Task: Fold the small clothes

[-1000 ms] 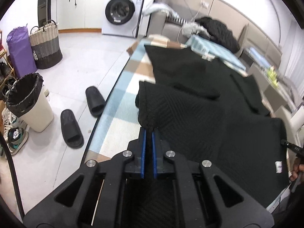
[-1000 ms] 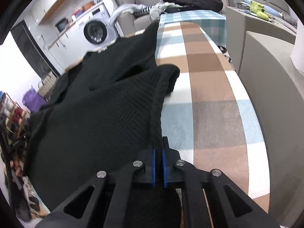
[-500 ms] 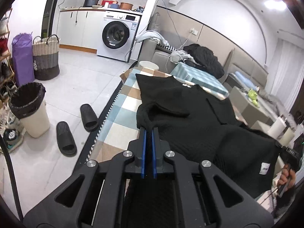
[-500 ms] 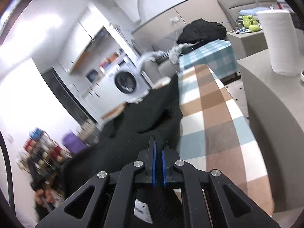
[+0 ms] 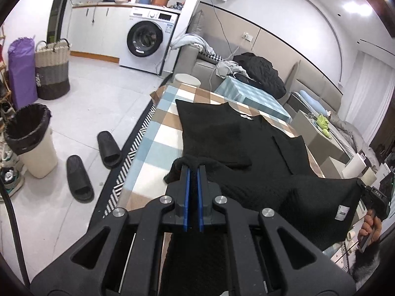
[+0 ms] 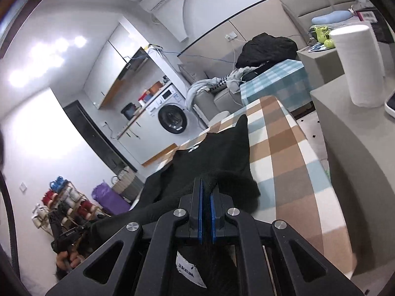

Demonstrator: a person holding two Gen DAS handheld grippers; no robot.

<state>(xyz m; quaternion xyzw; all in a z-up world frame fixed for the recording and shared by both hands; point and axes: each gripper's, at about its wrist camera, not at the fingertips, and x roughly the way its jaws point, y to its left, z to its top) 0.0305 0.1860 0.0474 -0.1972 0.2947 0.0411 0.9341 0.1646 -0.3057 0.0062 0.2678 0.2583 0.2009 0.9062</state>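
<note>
A black knit garment [image 5: 237, 143] lies spread on the checked table [image 5: 158, 133], its near hem lifted off the cloth. My left gripper [image 5: 193, 170] is shut on the hem's left corner. My right gripper [image 6: 206, 185] is shut on the other corner, and the fabric [image 6: 222, 153] stretches between the two. A white label [image 5: 342, 213] hangs near the right corner, beside my right gripper [image 5: 374, 198] seen at the edge of the left wrist view with a hand under it. The far part of the garment rests flat on the table [image 6: 291, 153].
Two black slippers [image 5: 93, 162] and a lined bin [image 5: 29, 138] stand on the floor to the left. A washing machine [image 5: 145, 42] and a woven basket [image 5: 51, 71] stand beyond them. A grey counter with a paper roll [image 6: 360, 66] runs along the table's right. Dark clothes [image 5: 261, 71] lie on a sofa.
Both grippers have risen and drawn back with the hem in them, lifting the near edge of the garment off the table. More of the room shows in both views.
</note>
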